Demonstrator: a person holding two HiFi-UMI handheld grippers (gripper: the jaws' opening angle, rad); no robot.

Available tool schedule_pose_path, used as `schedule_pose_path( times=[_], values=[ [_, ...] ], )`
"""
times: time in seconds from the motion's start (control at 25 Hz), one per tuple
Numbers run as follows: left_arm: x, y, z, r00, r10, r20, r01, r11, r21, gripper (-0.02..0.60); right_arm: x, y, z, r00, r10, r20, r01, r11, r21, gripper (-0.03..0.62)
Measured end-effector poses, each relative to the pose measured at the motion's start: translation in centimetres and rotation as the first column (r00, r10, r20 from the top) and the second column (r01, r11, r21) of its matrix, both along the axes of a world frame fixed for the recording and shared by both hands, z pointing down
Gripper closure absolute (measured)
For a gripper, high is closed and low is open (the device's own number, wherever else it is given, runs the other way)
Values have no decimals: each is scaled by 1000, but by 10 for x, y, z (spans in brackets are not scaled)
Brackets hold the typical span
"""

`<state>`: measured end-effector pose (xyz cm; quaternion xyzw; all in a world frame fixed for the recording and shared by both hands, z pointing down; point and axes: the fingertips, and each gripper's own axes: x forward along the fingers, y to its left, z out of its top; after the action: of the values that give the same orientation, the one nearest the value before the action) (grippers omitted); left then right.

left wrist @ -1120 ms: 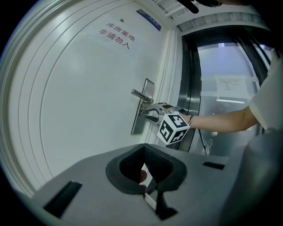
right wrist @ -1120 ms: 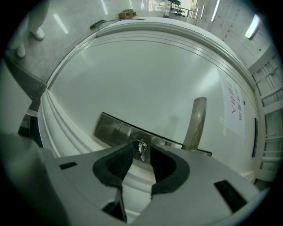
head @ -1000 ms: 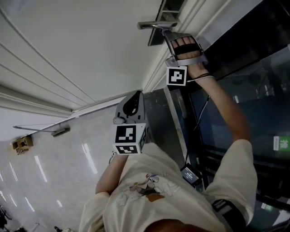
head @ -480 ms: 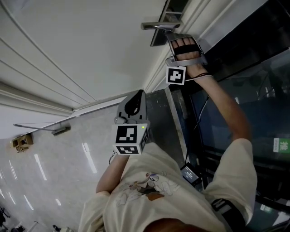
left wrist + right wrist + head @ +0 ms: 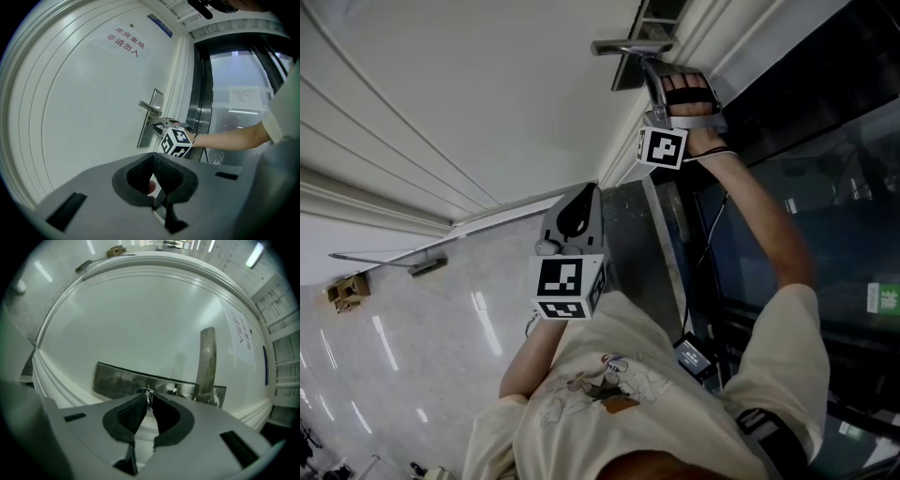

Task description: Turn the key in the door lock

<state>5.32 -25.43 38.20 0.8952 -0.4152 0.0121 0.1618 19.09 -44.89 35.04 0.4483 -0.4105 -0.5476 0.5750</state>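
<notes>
With the right claw (image 5: 148,400), pinches the key (image 5: 149,393) at the very tips, though with the jaws easing apart. Finds the key seated in the lock on the metal plate (image 5: 117,379), just beside the handle (image 5: 206,362) of the white door (image 5: 140,310). Seems gripped and ready, or mid-turn; cannot tell how far round. Holds the left claw (image 5: 153,164) pressed together, empty, well back.

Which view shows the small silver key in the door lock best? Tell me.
The right gripper view: the small silver key sits centred between the right gripper's opening jaws, at the steel lock plate. The head view and left gripper view show only that gripper at that plate; the key itself cannot be made out.
</notes>
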Motion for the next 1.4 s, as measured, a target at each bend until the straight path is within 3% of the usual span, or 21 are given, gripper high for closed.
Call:
schedule_pose_path(
  times=[0.2, 0.32, 0.4, 0.56, 0.64, 1.08, 1.4],
  values=[
    [0, 5, -1, 1000, 0, -4, 0, 1000, -1, 578, 0, 0, -1, 989, 20, 147, -18, 1000, -20, 545],
    [1, 7, -3, 1000, 2, -6, -2, 1000, 4, 578, 1, 0, -2, 982, 37, 186, -32, 999, -28, 542],
    [1, 8, -4, 1000, 3, -7, -3, 1000, 3, 578, 1, 0, -2, 988, 35, 150, -33, 999, -14, 542],
    [0, 10, -2, 1000, 3, -12, -3, 1000, -2, 578, 1, 0, 1, 999, 32, -27, -31, 999, 17, 560],
    [0, 10, -3, 1000, 3, -18, -3, 1000, -1, 578, 2, 0, 1, 998, 38, -51, -38, 999, 5, 563],
    [-1, 9, -5, 999, 11, -39, -11, 1000, 3, 578, 1, -2, 1, 995, 68, 76, -64, 997, -49, 559],
    [-7, 10, -7, 999, 7, -38, -7, 1000, 8, 578, 3, -3, 1, 959, 86, 269, -71, 995, -63, 548]
  ],
)
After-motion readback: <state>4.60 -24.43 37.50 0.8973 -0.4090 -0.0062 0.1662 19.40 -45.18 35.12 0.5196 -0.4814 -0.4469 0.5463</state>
